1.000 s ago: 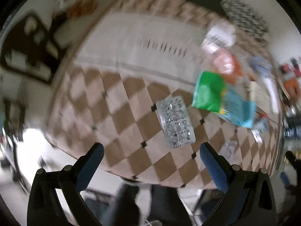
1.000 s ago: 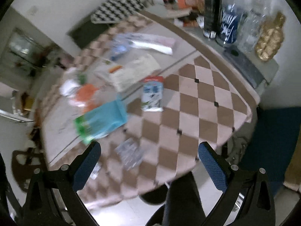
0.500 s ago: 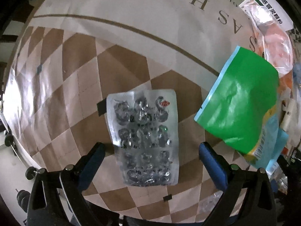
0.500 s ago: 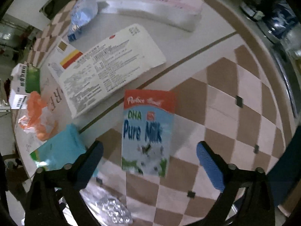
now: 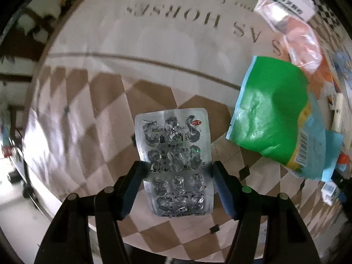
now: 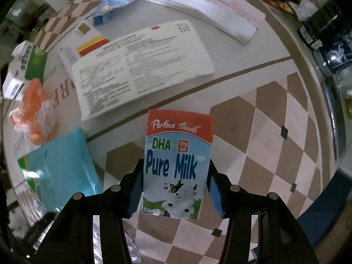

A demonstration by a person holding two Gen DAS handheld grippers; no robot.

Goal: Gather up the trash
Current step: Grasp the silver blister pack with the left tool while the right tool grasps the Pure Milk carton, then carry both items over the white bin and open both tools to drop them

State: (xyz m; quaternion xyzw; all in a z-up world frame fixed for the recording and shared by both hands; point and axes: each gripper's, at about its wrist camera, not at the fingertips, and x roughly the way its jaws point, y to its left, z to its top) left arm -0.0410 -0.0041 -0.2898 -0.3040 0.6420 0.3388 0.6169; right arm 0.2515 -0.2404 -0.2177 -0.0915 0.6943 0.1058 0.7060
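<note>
Since the empty pill blister pack [image 5: 176,162] and milk carton [image 6: 177,167] both lie flat on the checkered surface [image 5: 105,118], my left claw [image 5: 176,171] and right claw [image 6: 175,176], just closing, pinch their side edges; I'd squeeze gently and lift straight.

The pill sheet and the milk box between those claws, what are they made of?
Pill sheet: likely thin foil and plastic; silvery, shiny, with crumpled burst bubbles. Milk box: probably coated cardboard; smooth printed faces, sharp folded edges.
</note>
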